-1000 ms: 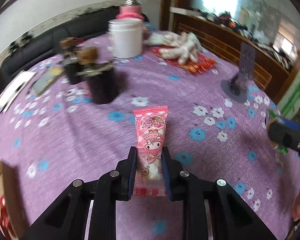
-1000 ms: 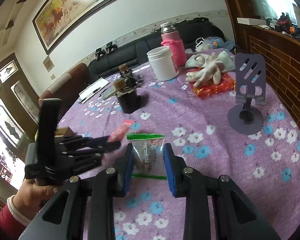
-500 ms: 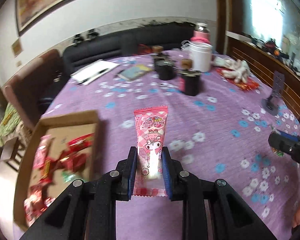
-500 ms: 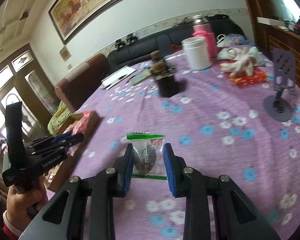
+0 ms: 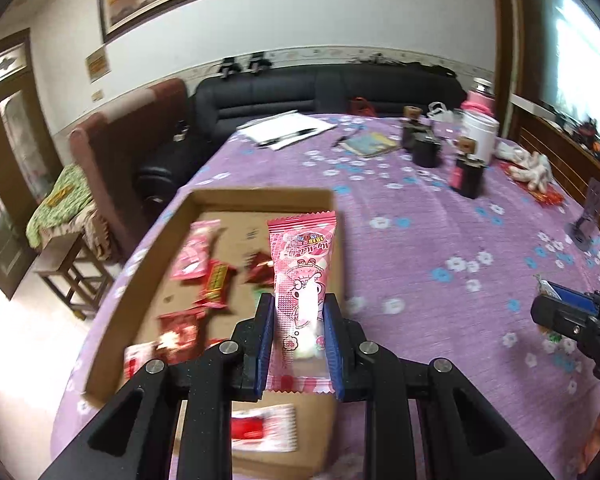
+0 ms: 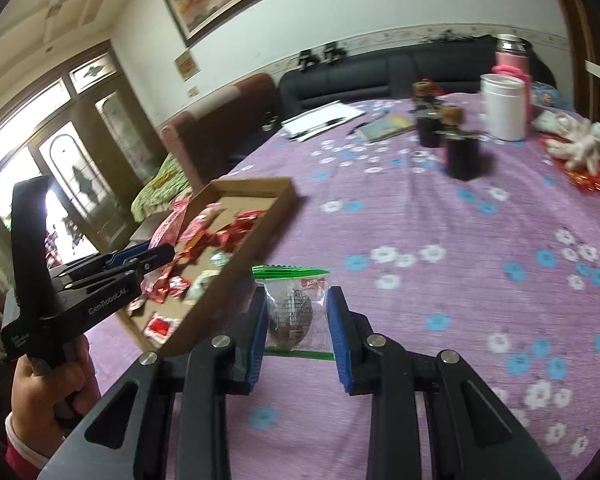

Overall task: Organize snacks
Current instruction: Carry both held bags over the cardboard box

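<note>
My left gripper [image 5: 299, 320] is pinching a pink snack packet [image 5: 302, 276] upright between its blue pads, above the right side of the cardboard box [image 5: 228, 196], where red and pink snacks lie. My right gripper [image 6: 297, 308] is pinching a clear bag with a green strip [image 6: 294, 308], above the purple flowered tabletop [image 6: 440, 208], just beside the box.
</note>
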Demonstrator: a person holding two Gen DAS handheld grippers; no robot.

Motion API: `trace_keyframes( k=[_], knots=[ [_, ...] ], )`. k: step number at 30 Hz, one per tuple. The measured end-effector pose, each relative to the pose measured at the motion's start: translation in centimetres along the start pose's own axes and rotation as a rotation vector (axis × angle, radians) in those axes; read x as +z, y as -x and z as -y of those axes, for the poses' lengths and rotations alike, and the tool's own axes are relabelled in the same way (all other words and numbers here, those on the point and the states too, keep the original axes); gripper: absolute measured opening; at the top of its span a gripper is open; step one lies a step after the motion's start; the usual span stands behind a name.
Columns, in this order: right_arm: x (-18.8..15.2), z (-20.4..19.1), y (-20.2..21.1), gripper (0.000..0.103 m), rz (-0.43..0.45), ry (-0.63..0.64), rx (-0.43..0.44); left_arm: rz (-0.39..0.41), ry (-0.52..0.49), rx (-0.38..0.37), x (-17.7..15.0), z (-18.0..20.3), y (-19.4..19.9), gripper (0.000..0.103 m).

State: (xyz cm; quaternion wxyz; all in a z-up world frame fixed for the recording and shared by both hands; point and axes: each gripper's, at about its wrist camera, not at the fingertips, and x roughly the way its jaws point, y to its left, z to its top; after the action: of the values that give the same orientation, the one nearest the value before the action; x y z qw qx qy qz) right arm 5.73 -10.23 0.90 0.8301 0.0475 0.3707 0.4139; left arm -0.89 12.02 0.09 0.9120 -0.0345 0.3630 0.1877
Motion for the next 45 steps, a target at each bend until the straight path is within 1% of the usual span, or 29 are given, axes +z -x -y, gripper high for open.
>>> trace_keyframes(
  k=[4, 9, 14, 20, 27, 37, 40, 45],
  knots=[
    [0.3, -2.7, -1.4, 0.028, -0.015, 0.036, 0.036, -0.003, 0.049, 0.026, -0.7, -3.0, 0.2, 0.024],
    [0.8, -6.3, -3.4, 0.029, -0.032, 0.086, 0.077, -0.005, 0.089, 0.049, -1.4, -5.7, 0.3, 0.024],
    [1.5, -9.4, -5.0, 0.029, -0.046, 0.134, 0.111, -0.009, 0.119, 0.066, -1.9, -7.8, 0.3, 0.025],
    [2.3, -11.7, -7.1, 0.029, -0.059, 0.174, 0.122, -0.012, 0.144, 0.073, -2.2, -9.2, 0.0, 0.025],
    [3.2, -12.4, -8.9, 0.029, -0.065, 0.186, 0.114, -0.022, 0.161, 0.075, -2.6, -10.3, -0.7, 0.025],
    [4.0, -12.0, -10.9, 0.029, -0.084, 0.184, 0.097, -0.044, 0.187, 0.069, -2.6, -11.8, -1.9, 0.025],
    [4.7, -11.5, -12.2, 0.029, -0.094, 0.181, 0.089, -0.056, 0.19, 0.063, -2.1, -12.2, -2.6, 0.025],
    [6.7, -10.9, -14.8, 0.029, -0.111, 0.177, 0.068, -0.071, 0.179, 0.047, -0.2, -12.1, -4.1, 0.025]
  ],
)
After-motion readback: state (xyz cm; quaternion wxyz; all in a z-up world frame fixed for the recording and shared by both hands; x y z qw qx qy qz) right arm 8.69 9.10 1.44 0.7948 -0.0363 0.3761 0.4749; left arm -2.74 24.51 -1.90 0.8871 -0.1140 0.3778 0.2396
